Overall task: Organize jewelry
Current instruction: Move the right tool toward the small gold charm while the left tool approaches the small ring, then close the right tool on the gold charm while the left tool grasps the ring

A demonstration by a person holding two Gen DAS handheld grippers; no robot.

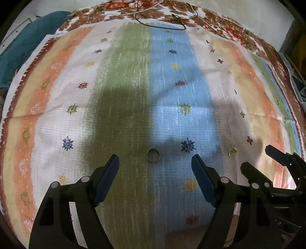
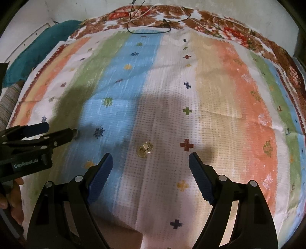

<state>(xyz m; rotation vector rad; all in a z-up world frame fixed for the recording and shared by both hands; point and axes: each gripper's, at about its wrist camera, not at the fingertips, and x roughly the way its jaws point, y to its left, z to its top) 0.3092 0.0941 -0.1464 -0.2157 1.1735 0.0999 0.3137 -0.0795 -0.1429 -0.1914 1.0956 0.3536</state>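
Note:
A plain metal ring (image 1: 153, 155) lies on the striped cloth (image 1: 133, 86) where the green band meets the blue. My left gripper (image 1: 155, 161) hangs open just above it, its blue pads (image 1: 112, 164) on either side of the ring and clear of it. A gold ring with a small stone (image 2: 144, 151) lies on the white band and also shows in the left wrist view as the gold ring (image 1: 233, 151). My right gripper (image 2: 150, 160) is open over it, touching nothing. Each view catches the other tool: the right gripper (image 1: 260, 159) and the left gripper (image 2: 57, 130).
A black cord (image 1: 160, 24) and a pale string (image 1: 133, 11) lie on the floral cloth (image 1: 229, 28) at the far edge. A teal fabric (image 1: 28, 38) is bunched at the far left. A hand (image 2: 11, 201) holds the left tool.

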